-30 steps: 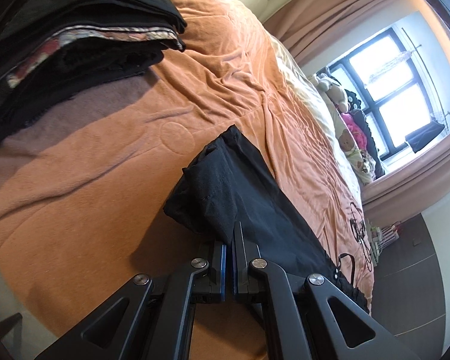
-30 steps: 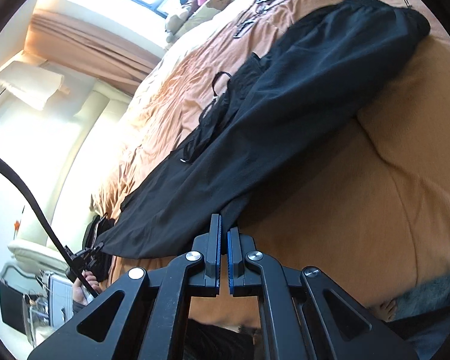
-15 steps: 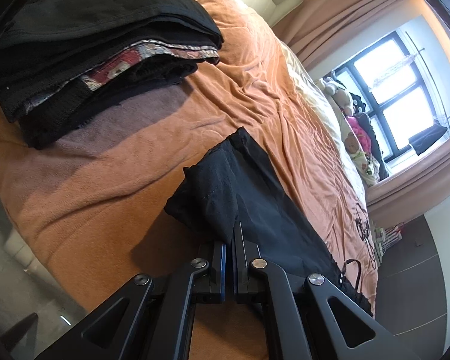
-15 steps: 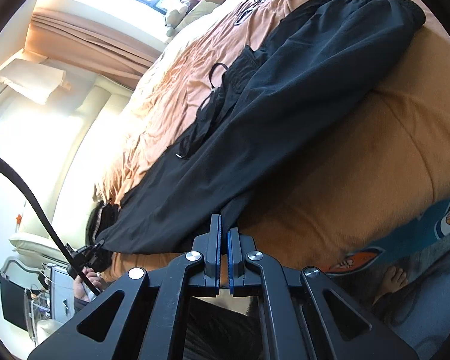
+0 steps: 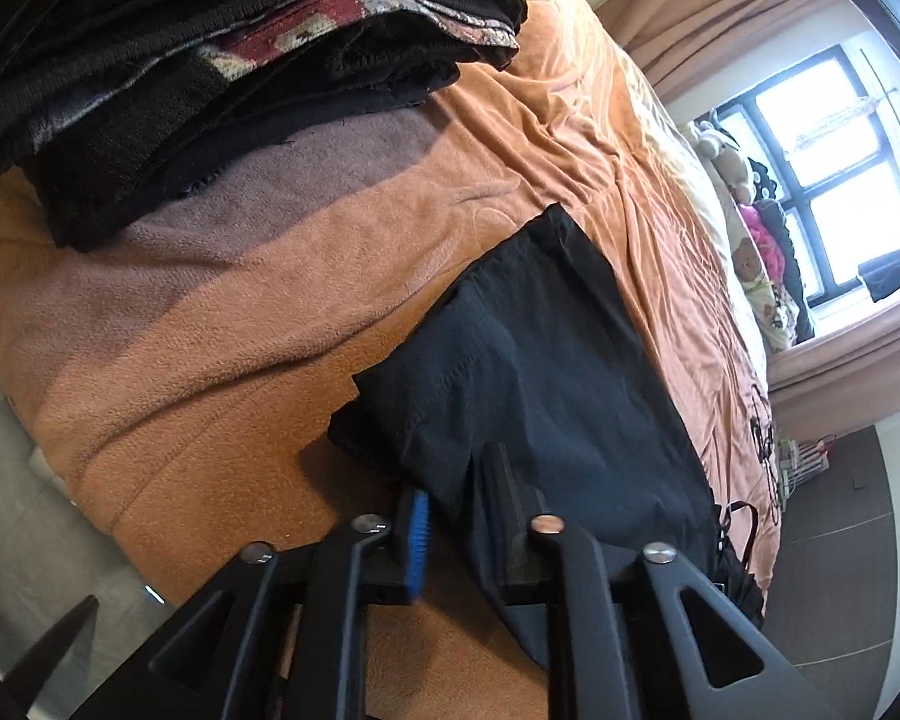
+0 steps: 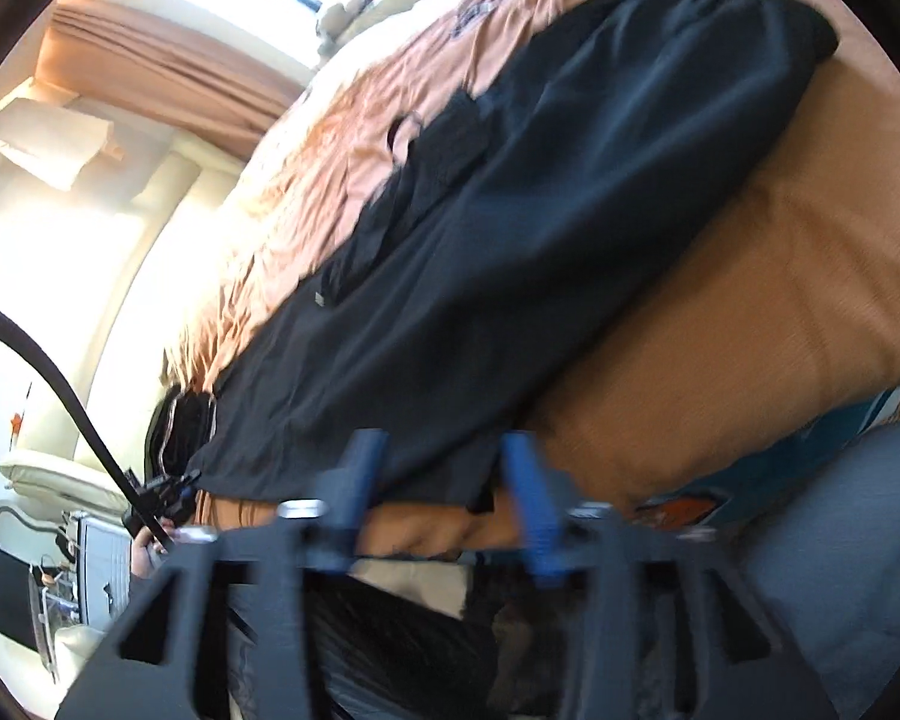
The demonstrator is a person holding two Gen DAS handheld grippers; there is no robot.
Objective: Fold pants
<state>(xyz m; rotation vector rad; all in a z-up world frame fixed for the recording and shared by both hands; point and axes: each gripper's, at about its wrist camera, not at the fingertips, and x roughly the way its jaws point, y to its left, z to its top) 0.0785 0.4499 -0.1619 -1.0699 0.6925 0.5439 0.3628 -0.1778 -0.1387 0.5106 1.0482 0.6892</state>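
Black pants lie stretched out along the near edge of the orange blanket. My left gripper sits at their hem end with its jaws opening. A fold of the black cloth lies loose between the fingers, and the blue pad stands clear of it. In the right wrist view the pants run away from my right gripper, whose jaws are also opening. The waist edge lies between the blue pads, which do not press on it.
A stack of folded dark clothes sits on the blanket to the far left of the hem. The bed edge and pale floor are at the left. Stuffed toys line the window side. A patterned mat lies below the bed.
Both grippers were shut on the pants' edge and now stand with jaws apart, the cloth released. The left gripper has sunk closer to the blanket and the stack.
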